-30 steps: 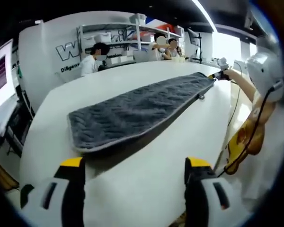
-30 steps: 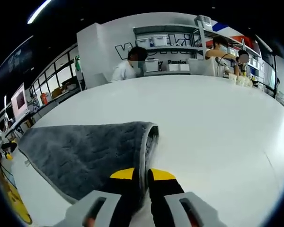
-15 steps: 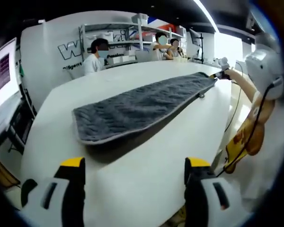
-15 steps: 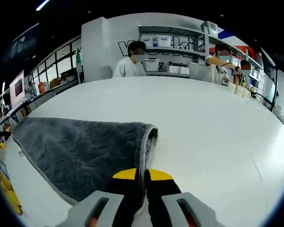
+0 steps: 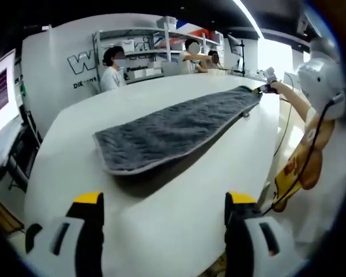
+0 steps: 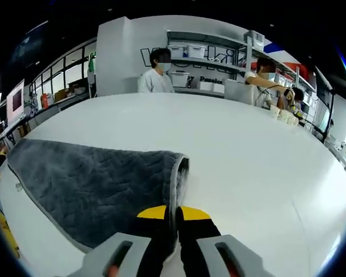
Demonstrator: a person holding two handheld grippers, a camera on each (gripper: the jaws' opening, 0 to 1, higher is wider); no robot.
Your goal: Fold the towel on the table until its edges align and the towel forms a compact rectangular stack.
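Up close, the right gripper [image 6: 173, 214] clamps a grey towel's [image 6: 98, 187] edge on a white table [image 6: 248, 156]; the left gripper's [image 5: 161, 210] jaws stand apart.

People [image 6: 155, 74] beside shelves [image 6: 203, 53] with bins.

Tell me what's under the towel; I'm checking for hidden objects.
Under the towel only the white table shows around its edges. Whatever lies beneath the cloth itself is covered.

The left gripper [image 5: 161, 210] is hovering with jaws spread apart above the white table [image 5: 179, 219], while the grey towel [image 5: 173, 130] is lying stretched out, its far corner pinched by the right gripper [image 5: 264, 88]
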